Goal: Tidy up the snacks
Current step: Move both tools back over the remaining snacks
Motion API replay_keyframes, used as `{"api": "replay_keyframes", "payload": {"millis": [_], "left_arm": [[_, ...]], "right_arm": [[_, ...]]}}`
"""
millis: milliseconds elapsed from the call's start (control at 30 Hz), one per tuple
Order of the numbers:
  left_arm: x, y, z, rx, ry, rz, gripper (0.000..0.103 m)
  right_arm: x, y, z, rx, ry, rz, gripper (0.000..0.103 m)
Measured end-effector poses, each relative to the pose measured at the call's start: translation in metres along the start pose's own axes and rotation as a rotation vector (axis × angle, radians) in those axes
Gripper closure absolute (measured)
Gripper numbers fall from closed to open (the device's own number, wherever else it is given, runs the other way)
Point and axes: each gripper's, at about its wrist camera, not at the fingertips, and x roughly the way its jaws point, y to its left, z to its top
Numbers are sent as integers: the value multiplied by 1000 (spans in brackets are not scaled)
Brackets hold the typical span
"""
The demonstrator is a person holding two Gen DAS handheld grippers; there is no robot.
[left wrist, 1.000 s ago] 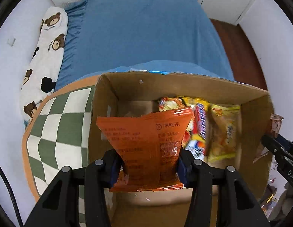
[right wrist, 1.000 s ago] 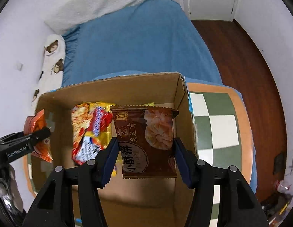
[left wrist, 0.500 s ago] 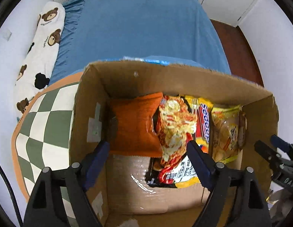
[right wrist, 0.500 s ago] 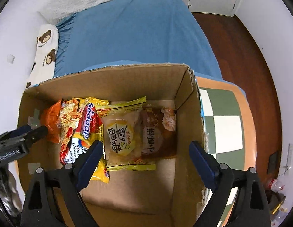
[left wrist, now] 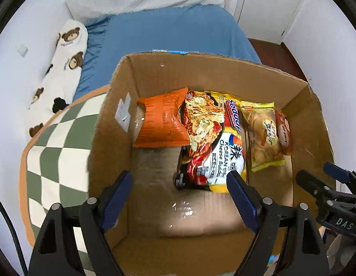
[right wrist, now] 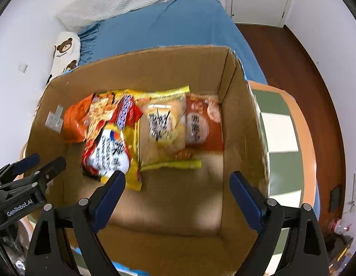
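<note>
An open cardboard box (left wrist: 155,76) (right wrist: 155,66) holds several snack packs in a row: an orange pack (left wrist: 161,119) (right wrist: 73,124) at the left, a Korean cheese noodle pack (left wrist: 212,142) (right wrist: 109,142), a yellow pack (left wrist: 263,135) (right wrist: 163,128) and a brown biscuit pack (left wrist: 284,133) (right wrist: 200,124) at the right. My left gripper (left wrist: 179,184) is open and empty above the box's near left part. My right gripper (right wrist: 178,184) is open and empty above the box's near right part. Each gripper also shows in the other's view, the right (left wrist: 325,184) and the left (right wrist: 37,165).
The box stands on a green and white checkered cloth with an orange border (left wrist: 56,151) (right wrist: 279,128). Behind it is a bed with a blue sheet (left wrist: 168,34) (right wrist: 168,27) and a bear-print pillow (left wrist: 60,69). Wood floor (right wrist: 292,53) lies to the right.
My left gripper let go of the orange pack and my right gripper let go of the brown pack. Both packs now lie in the box. Both grippers opened and pulled back.
</note>
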Motion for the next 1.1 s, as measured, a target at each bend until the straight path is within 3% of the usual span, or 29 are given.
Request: {"api": "replay_keyframes", "payload": {"millis": [367, 700, 867, 1100], "left_arm": [[-78, 0, -52, -9, -187, 20, 19], [-129, 0, -106, -7, -258, 5, 19], [-118, 3, -138, -30, -202, -8, 19], [-40, 14, -177, -64, -2, 43, 19]], "right_arm": [[-78, 28, -54, -67, -215, -41, 9], [-129, 30, -108, -29, -292, 20, 9], [-113, 14, -140, 21, -216, 48, 9], [-23, -31, -177, 60, 2, 39, 9]]}}
